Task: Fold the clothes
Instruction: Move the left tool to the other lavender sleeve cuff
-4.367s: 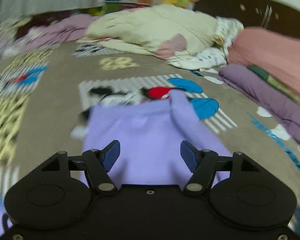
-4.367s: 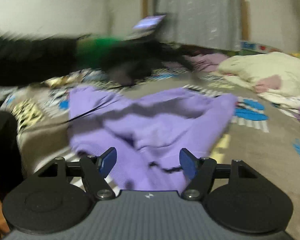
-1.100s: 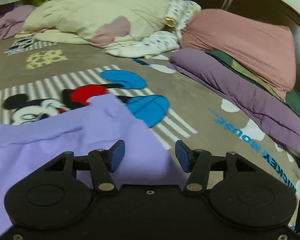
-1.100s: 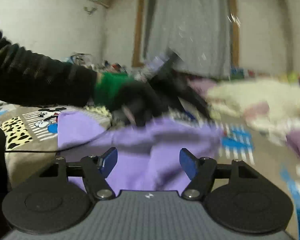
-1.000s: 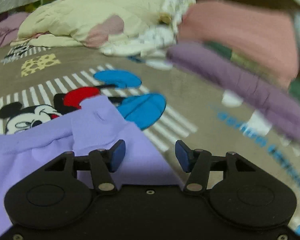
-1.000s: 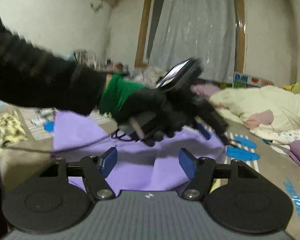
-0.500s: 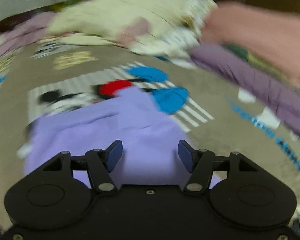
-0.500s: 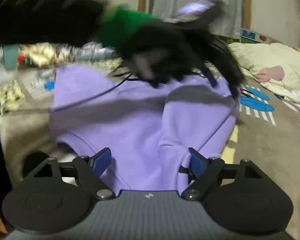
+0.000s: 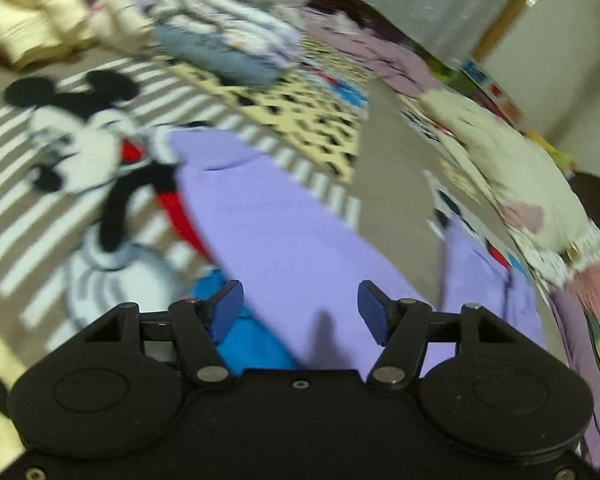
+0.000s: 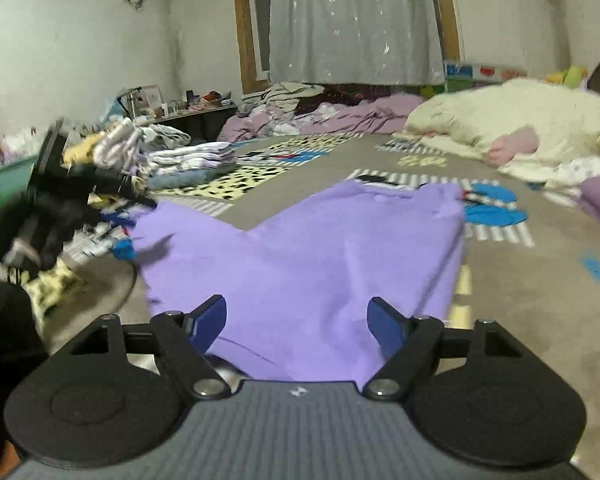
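Lilac garment [image 10: 320, 256] spread flat on the cartoon-print bed blanket [image 10: 512, 292], roughly V-shaped in the right wrist view: one lobe reaching toward the far right, the other toward the left, notch aimed at the far side. Long axis running left to right across the blanket; near edge lying under the right claw [image 10: 296, 322]. Right claw held just above the near edge, blue pads wide apart, nothing pinched between them. Left claw [image 9: 300, 310] seen in a blurred, tilted view, poised over the same lilac garment [image 9: 284, 236], pads likewise parted and empty, cloth visible in the gap but not pressed. Same left claw [image 10: 60, 188] visible as a dark smear at the left edge of the right wrist view, beside the garment's left lobe. Stack of folded laundry [image 10: 188, 160] farther off on the left; cream quilt [image 10: 512, 120] at the far right.
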Tool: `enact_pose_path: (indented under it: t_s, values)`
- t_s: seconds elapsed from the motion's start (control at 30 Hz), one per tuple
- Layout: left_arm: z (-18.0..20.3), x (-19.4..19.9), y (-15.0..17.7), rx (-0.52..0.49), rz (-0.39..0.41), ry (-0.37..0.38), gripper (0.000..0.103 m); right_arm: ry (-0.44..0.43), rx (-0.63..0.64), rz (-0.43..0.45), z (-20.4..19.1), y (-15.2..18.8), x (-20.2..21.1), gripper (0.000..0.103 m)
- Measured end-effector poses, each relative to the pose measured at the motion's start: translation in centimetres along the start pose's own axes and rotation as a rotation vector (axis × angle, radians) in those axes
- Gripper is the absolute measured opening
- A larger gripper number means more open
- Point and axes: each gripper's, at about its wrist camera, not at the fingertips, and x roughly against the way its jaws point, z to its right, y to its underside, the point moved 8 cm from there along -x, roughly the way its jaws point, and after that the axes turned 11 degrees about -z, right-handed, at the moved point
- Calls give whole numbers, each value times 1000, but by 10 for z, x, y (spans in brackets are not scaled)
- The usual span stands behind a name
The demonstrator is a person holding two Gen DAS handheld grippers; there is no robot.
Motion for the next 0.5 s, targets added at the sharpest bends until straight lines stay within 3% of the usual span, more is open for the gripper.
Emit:
enact_pose_path:
  t_s: [0.13,0.3,0.4,0.5]
  values:
    - [-22,-8,-1,124,13,27,63,-13,7,-12,-21,-13,-9,78]
    - [-26,-7,-22,167,54,75,63,32,26,-47,-34,-15,-23,77]
    - [-32,-8,-33,172,71,93,63,86,4,-55,-19,-27,-31,75]
    - [-38,-12,-35,184,77,132,63,83,-76,-43,23,-63,-45,76]
